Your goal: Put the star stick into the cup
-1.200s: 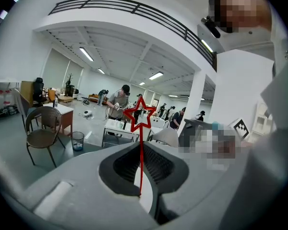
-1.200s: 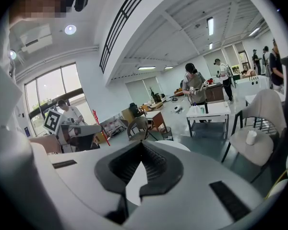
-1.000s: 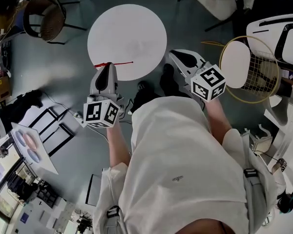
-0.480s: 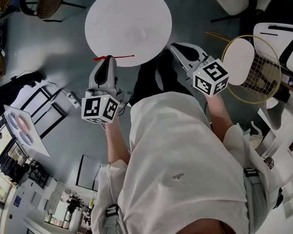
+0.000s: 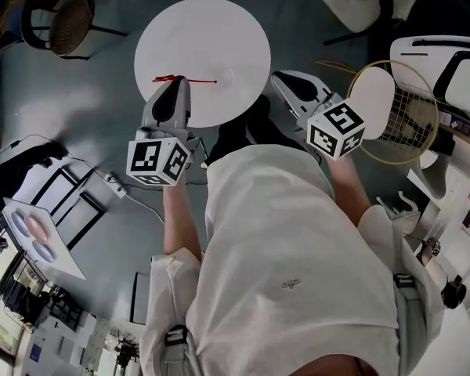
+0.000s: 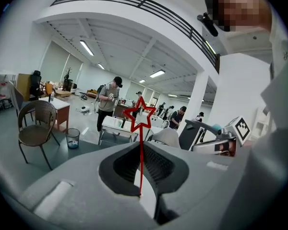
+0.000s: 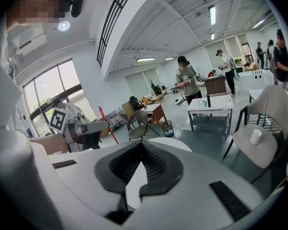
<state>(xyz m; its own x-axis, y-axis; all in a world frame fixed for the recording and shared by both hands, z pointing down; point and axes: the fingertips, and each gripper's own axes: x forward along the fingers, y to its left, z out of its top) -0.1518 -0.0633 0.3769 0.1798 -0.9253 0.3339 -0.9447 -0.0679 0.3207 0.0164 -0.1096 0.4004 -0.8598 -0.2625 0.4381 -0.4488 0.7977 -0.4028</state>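
The left gripper (image 5: 173, 91) clamps the thin red star-tipped stick (image 5: 196, 80), which shows over the near edge of the round white table (image 5: 219, 30). The right gripper (image 5: 286, 84), jaws closed on nothing, hangs beside the table's right edge.

Head view stares steeply down past the person's torso (image 5: 290, 272) onto the round white desk (image 5: 219, 30). Both gripper views ride close behind their fingers (image 6: 122, 169), looking out across the hall, sharing the wicker chair (image 6: 36, 123).
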